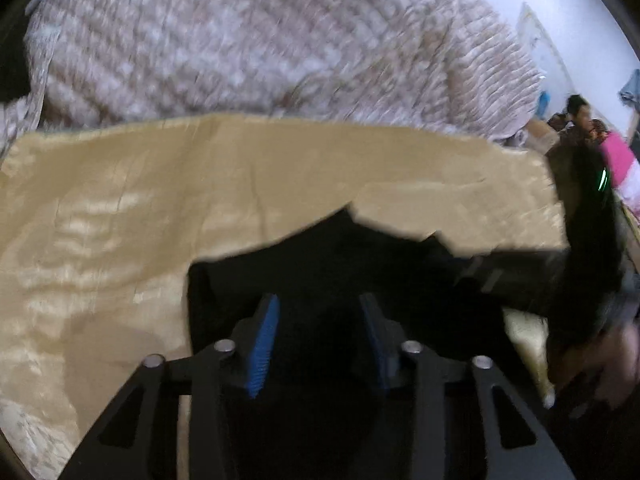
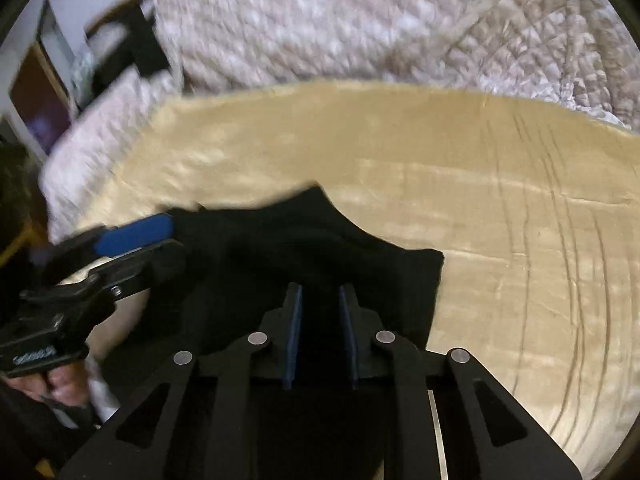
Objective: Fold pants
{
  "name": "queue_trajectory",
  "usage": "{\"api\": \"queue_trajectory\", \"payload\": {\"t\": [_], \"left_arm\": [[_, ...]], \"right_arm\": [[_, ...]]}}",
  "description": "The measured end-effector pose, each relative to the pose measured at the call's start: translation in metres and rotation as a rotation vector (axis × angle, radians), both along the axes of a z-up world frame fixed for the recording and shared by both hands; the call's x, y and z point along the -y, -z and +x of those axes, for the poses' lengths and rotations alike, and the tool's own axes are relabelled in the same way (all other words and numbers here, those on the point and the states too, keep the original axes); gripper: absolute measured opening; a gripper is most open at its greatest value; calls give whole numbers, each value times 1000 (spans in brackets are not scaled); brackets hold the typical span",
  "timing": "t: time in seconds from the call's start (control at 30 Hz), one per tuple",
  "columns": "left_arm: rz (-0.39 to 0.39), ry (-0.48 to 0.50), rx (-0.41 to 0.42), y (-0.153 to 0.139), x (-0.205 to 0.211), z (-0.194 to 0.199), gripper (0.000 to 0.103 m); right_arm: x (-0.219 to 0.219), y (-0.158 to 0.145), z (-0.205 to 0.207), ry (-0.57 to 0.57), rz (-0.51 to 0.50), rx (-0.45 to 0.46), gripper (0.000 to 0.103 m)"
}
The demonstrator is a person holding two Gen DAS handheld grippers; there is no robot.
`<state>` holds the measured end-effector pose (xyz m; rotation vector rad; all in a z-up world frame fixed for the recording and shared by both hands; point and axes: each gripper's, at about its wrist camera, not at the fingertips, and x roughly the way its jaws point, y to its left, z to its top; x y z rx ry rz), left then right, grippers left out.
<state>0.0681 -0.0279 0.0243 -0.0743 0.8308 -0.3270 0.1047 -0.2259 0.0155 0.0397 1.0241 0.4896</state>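
- A tan sheet (image 2: 460, 200) is covering the bed, with a quilt (image 2: 320, 20) bunched behind it.
- Black pants (image 2: 320, 248) are lying on the sheet's near edge under both grippers.
- The left gripper (image 1: 318, 316) and right gripper (image 2: 319, 308) are hovering with jaws parted, gripping nothing.
- Judging by this, a fold is starting; next, each needs to pinch an edge.
- Blur and darkness are hiding the pants' seams and layers.

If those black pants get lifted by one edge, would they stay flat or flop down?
Probably flop: the black pants lie in soft, uneven folds on the tan blanket, so they look limp. They seem light, thin cloth. The blanket's sheen hints they may slide when pushed, though blur makes this uncertain.
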Motion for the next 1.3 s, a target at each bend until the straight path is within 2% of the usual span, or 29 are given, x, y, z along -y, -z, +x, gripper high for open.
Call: {"api": "queue_trajectory", "payload": {"t": [0.03,0.13,0.2,0.33,0.47,0.53,0.8,0.93,1.0,1.1,1.3], "left_arm": [[-6,-9,15,0,-3,-2,35],[-16,-33,11,1,-9,-5,35],[-23,-41,13,3,-11,-4,35],[-10,-49,22,3,-11,-5,36],[31,-71,30,-3,-13,-13,36],[35,-75,25,-5,-15,-21,36],[91,-72,68,-10,-15,-57,36],[130,-52,60,2,-11,-72,37],[146,-50,73,4,-10,-76,39],[144,-50,78,3,-13,-78,40],[140,-64,81,5,-19,-78,52]], "right_arm": [[6,0,3,29,20,-8,10],[31,-2,12,131,50,2,10],[36,0,13,140,76,-13,10],[30,-2,7,122,42,12,12],[29,-13,-5,128,47,33,14],[28,-20,-18,110,78,49,16],[10,-37,-82,17,77,144,17],[-4,-30,-110,-59,36,172,23],[-12,-17,-113,-103,0,133,23],[-16,-13,-118,-139,-42,189,26],[-10,-11,-111,-139,-31,186,30]]}}
